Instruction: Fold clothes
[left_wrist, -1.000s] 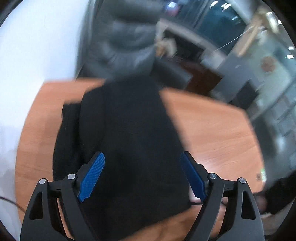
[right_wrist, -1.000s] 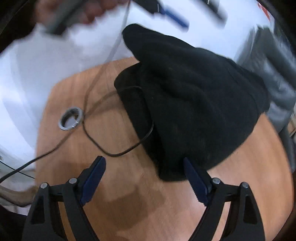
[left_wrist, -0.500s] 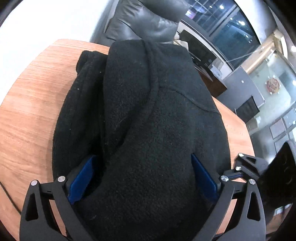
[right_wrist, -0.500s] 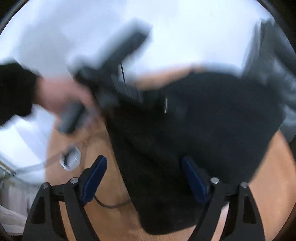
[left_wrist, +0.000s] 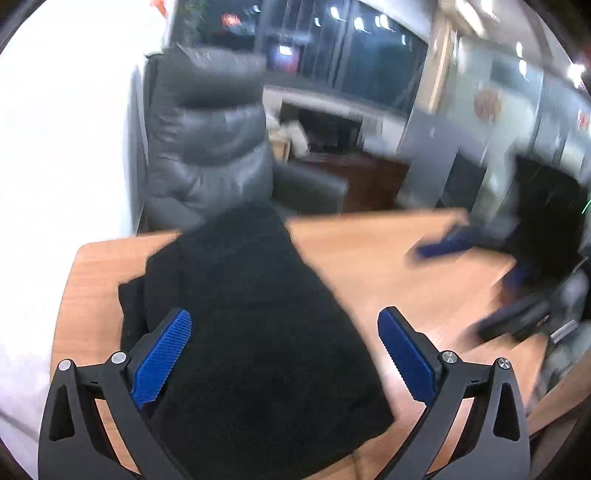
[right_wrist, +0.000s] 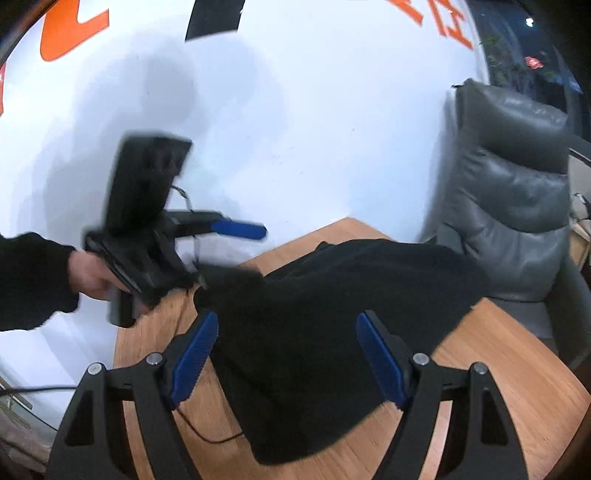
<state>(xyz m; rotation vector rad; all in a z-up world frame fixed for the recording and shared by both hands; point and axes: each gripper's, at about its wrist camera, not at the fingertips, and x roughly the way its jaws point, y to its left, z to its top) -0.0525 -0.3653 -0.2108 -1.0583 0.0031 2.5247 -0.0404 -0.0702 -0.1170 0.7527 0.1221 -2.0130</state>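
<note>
Folded black fleece garment (left_wrist: 255, 325) lies bundled on the wooden table (left_wrist: 388, 266), near its wall-side edge. Left gripper (left_wrist: 284, 354) spread wide above it, empty. Right gripper (right_wrist: 286, 363) likewise wide, holding nothing. Grey leather armchair (right_wrist: 517, 192) behind table.

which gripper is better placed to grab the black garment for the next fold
Probably the right gripper: it is open and low over the black garment on the table. The left gripper is also open, but the right view shows it raised off to the side.
</note>
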